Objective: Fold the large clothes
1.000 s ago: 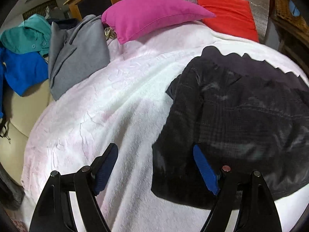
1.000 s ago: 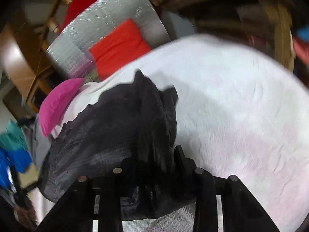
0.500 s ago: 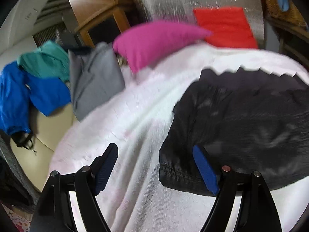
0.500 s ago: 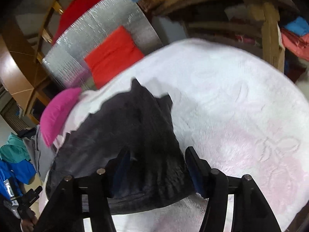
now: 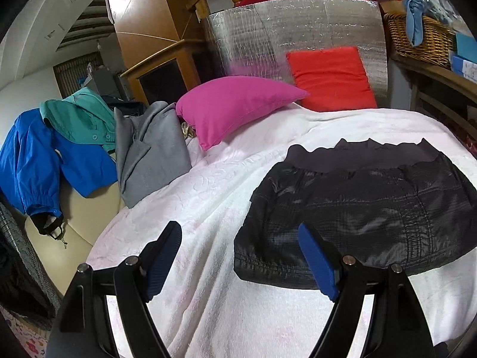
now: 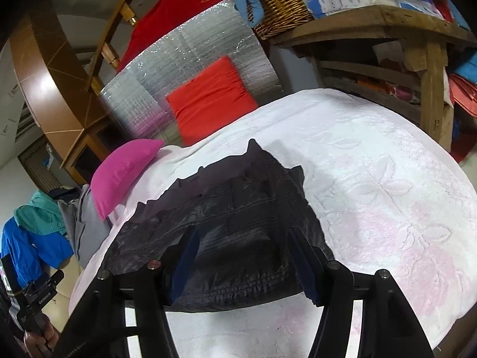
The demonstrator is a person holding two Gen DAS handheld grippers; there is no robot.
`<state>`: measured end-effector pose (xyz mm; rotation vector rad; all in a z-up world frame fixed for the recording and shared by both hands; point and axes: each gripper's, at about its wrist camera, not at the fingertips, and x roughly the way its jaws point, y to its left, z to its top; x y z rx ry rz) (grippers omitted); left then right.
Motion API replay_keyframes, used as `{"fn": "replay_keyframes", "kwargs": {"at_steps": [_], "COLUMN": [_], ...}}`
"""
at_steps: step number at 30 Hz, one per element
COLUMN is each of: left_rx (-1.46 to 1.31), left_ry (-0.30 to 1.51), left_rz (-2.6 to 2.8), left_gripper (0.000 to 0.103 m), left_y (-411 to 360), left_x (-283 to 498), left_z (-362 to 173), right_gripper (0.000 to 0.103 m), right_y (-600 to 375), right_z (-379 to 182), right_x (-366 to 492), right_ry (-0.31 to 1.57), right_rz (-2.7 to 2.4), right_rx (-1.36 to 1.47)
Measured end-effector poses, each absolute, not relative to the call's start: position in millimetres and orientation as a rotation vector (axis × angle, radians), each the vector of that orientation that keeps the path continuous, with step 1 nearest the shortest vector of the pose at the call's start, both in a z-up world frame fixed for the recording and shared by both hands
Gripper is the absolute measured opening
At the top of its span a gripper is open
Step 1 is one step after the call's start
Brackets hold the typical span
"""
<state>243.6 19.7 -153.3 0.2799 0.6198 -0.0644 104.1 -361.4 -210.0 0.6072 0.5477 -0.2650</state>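
A black quilted jacket (image 5: 357, 211) lies folded in a flat block on the white blanket (image 5: 208, 208); it also shows in the right wrist view (image 6: 238, 232). My left gripper (image 5: 238, 256) is open and empty, held above the blanket at the jacket's left front corner. My right gripper (image 6: 244, 259) is open and empty, held above the jacket's front edge, with the blanket (image 6: 387, 194) to its right. Neither gripper touches the jacket.
A pink pillow (image 5: 235, 107) and a red cushion (image 5: 331, 77) lie at the bed's head against a silver foil panel (image 5: 298, 29). A grey garment (image 5: 149, 152), a teal one (image 5: 80, 119) and a blue jacket (image 5: 41, 158) hang at the left. A wicker basket (image 6: 280, 0) sits on a wooden shelf at the right.
My right gripper has let go of the black jacket and opened, then drawn back. Both grippers have pulled back and tilted up, and the jacket now lies flat.
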Motion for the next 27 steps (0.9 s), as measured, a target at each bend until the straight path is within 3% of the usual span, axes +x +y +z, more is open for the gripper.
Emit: {"fn": "replay_keyframes", "kwargs": {"at_steps": [22, 27], "left_rx": [0.370, 0.382], "left_ry": [0.672, 0.682], "left_rz": [-0.025, -0.019], "left_gripper": [0.081, 0.081], "left_y": [6, 5], "left_x": [309, 322], "left_z": [-186, -190], "right_gripper": [0.065, 0.071], "right_y": [-400, -416], "right_z": [-234, -243], "right_x": [172, 189], "right_ry": [0.612, 0.635], "right_rz": [-0.290, -0.317], "right_rx": [0.616, 0.639]}}
